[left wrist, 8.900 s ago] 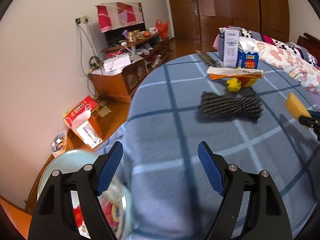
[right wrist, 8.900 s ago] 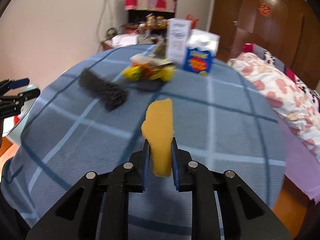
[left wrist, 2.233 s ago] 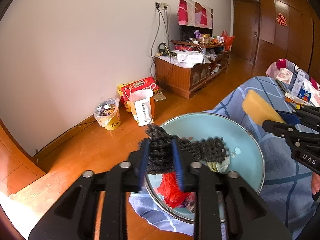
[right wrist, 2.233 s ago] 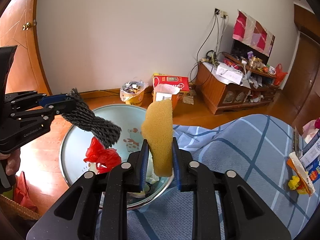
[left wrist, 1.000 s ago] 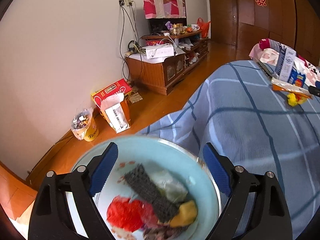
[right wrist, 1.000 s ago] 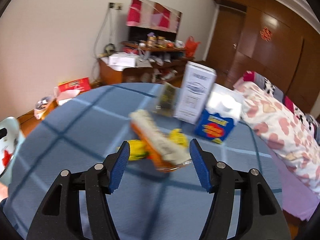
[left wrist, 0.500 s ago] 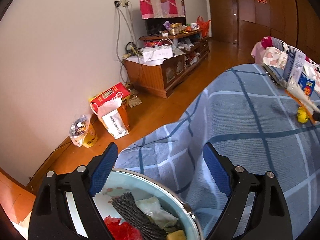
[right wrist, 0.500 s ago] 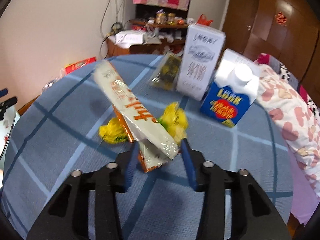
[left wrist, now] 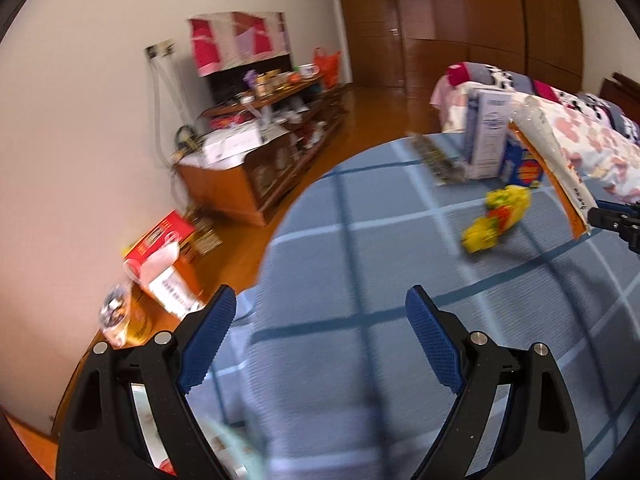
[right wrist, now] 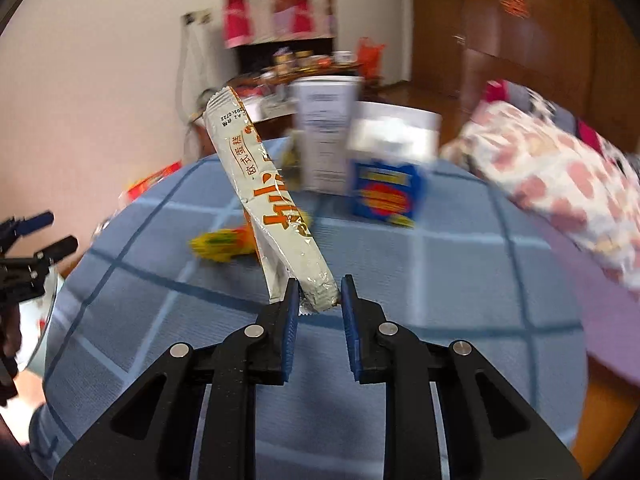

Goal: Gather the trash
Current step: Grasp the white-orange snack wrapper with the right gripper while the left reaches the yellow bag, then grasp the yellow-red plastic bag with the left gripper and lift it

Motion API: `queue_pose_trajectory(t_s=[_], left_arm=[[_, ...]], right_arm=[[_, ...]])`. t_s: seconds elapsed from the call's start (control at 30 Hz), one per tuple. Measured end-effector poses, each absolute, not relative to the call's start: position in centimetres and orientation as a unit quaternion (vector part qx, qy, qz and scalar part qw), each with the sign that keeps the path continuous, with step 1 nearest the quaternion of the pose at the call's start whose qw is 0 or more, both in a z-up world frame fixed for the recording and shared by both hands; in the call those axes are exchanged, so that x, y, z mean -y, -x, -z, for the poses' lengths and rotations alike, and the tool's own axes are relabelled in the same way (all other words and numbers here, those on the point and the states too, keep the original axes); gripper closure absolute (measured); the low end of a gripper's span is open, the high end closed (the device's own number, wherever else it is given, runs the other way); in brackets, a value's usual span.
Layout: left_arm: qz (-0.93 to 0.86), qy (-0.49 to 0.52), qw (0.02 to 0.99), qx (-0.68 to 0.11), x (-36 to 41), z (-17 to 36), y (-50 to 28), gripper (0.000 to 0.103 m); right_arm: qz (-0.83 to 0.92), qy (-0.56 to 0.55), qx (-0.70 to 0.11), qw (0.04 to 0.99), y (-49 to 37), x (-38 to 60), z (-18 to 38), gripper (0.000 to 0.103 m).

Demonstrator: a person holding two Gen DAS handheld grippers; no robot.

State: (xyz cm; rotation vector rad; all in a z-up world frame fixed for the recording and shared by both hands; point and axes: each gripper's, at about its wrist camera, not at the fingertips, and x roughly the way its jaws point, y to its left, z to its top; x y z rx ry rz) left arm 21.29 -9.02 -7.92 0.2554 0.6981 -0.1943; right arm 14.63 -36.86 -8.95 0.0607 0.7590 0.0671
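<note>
My right gripper (right wrist: pixel 319 294) is shut on the end of a long white and orange snack wrapper (right wrist: pixel 266 200) and holds it tilted up above the blue checked tablecloth (right wrist: pixel 400 280). The wrapper also shows in the left wrist view (left wrist: pixel 554 172), with the right gripper (left wrist: pixel 618 220) at the frame's right edge. A yellow crumpled wrapper (right wrist: pixel 222 244) lies on the cloth behind it, also seen in the left wrist view (left wrist: pixel 496 220). My left gripper (left wrist: pixel 316 328) is open and empty over the table's near edge. The rim of the pale blue trash basin (left wrist: pixel 236 452) shows at the bottom.
A white carton (right wrist: pixel 326 136) and a blue and white carton (right wrist: pixel 386 176) stand at the back of the table. A small dark packet (left wrist: pixel 436 160) lies next to them. A bed with a floral cover (right wrist: pixel 560 176) is on the right. A wooden cabinet (left wrist: pixel 248 176) and bags (left wrist: pixel 168 272) stand by the wall.
My right gripper has closed on the long wrapper and lifted it off the yellow wrapper. My left gripper has swung from the basin toward the table.
</note>
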Motion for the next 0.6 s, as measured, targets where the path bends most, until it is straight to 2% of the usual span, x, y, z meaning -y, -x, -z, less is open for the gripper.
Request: queue_pose_trajectory(t_s=[0.4, 0.5, 0.53, 0.57, 0.6], left_arm=[[0.163, -0.153, 0.904, -0.365, 20.9, 10.9, -26.0, 0.021], [0.184, -0.161, 0.891, -0.383, 22.8, 12.1, -27.0, 0.036], [0.19, -0.161, 0.886, -0.39, 23.2, 12.5, -27.2, 0.048], [0.196, -0.16, 0.88, -0.401, 23.5, 13.0, -27.4, 0.066], [0.2, -0.159, 0.877, -0.408, 23.6, 13.4, -27.6, 0.072]], right_arm=[[0.076, -0.098, -0.391, 0.912, -12.2, 46.8, 12.0, 0.081], [0.078, -0.109, -0.39, 0.911, -12.4, 47.6, 12.3, 0.081], [0.077, -0.111, -0.388, 0.912, -12.4, 47.7, 12.2, 0.081], [0.077, -0.112, -0.386, 0.912, -12.4, 47.8, 12.2, 0.081], [0.075, -0.113, -0.385, 0.913, -12.2, 47.9, 12.1, 0.081]])
